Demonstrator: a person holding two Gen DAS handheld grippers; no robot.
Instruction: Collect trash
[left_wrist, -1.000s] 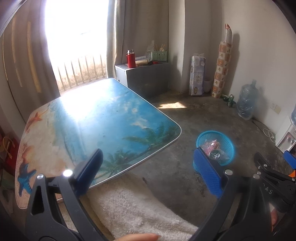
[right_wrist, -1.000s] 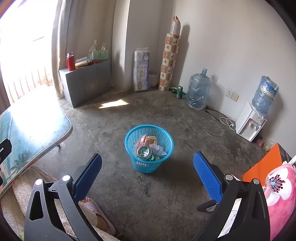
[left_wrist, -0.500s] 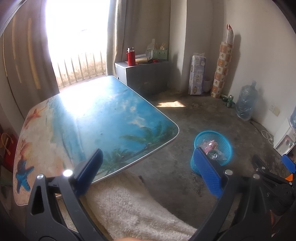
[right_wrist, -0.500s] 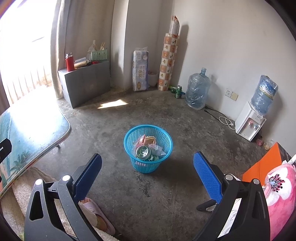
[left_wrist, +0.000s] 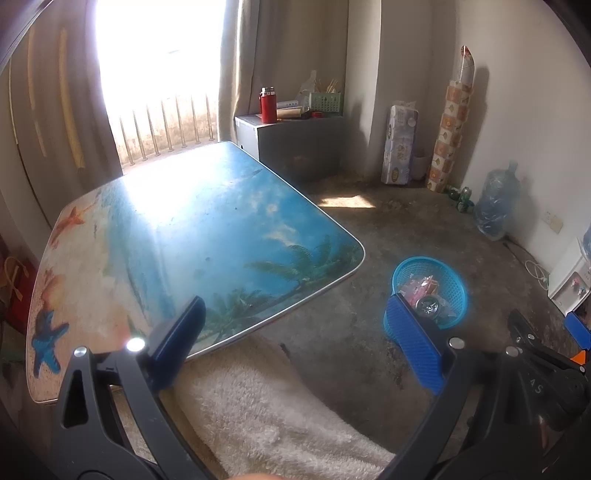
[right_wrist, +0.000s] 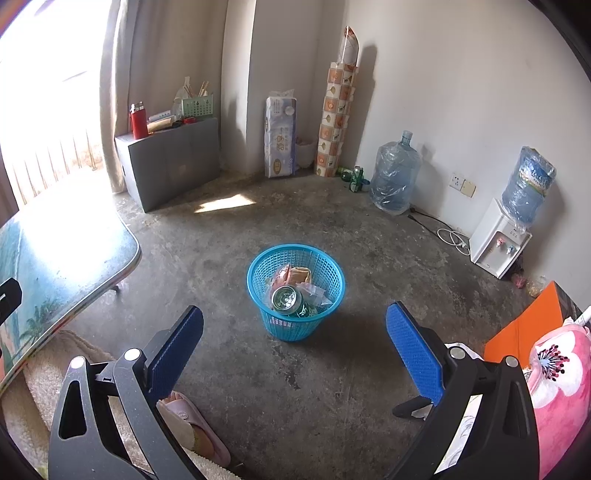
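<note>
My left tongs (left_wrist: 295, 343) stand wide apart with nothing between the pads, and my right tongs (right_wrist: 295, 343) are the same, apart and empty. The trash sits in the blue mesh basket (right_wrist: 295, 291) on the concrete floor: a green drink can (right_wrist: 288, 298) lying with its top toward me, among crumpled wrappers (right_wrist: 295, 275). The basket stands out on the floor, apart from the corner of the beach-print surface (left_wrist: 207, 236).

I judge the collecting to be at or near its end, since that surface looks bare and I carry nothing. If anything remains, the next move calls for scanning the room for loose litter. The cans by the far wall (right_wrist: 355, 179), beside the empty water jug (right_wrist: 394, 181), may or may not count as trash; I cannot tell.

The left wrist view gives me nearly the whole printed top and the pale fleece rug (left_wrist: 266, 410) beneath its near edge, which the right view only clips. The right view alone shows the basket whole and unblocked, the water dispenser (right_wrist: 502, 240), a slipper (right_wrist: 192, 421) near my left pad, and a pink flowered cushion (right_wrist: 557, 373).
</note>
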